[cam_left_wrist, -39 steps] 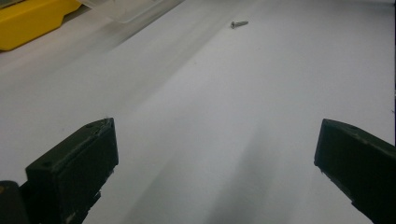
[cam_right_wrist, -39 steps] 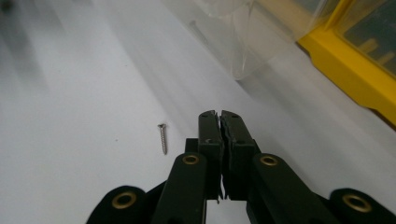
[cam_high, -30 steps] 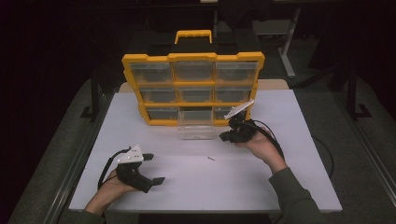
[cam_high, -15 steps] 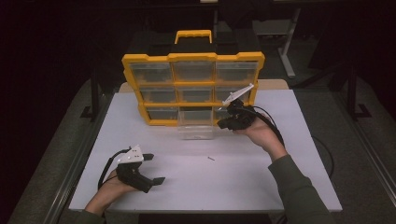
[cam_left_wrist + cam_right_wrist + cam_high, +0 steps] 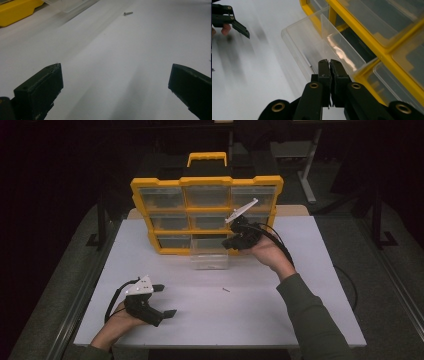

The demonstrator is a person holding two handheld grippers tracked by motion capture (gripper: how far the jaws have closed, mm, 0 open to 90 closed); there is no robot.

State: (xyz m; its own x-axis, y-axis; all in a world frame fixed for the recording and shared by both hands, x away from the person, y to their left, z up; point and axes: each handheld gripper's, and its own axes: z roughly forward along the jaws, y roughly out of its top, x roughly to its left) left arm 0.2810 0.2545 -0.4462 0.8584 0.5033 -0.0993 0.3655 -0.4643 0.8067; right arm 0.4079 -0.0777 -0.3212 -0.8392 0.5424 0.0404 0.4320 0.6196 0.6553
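White tabletop (image 5: 310,270) carries a yellow plastic organiser (image 5: 206,212) whose clear plastic drawer (image 5: 210,254) is pulled out at the bottom. It looks light, stiff and slick; its front lip seems the best hold. Right gripper (image 5: 329,65) hovers above it, jaws together and empty; left gripper (image 5: 162,300) rests spread apart.

Workshop, yellow parts organizer (image 5: 206,210), white worktable (image 5: 310,285), loose screw (image 5: 226,290)

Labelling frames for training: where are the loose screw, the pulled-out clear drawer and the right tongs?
screw (image 5: 226,290), high view, its middle.
clear drawer (image 5: 210,261), high view, front wall.
right tongs (image 5: 329,65), right gripper view, between the shut tips.
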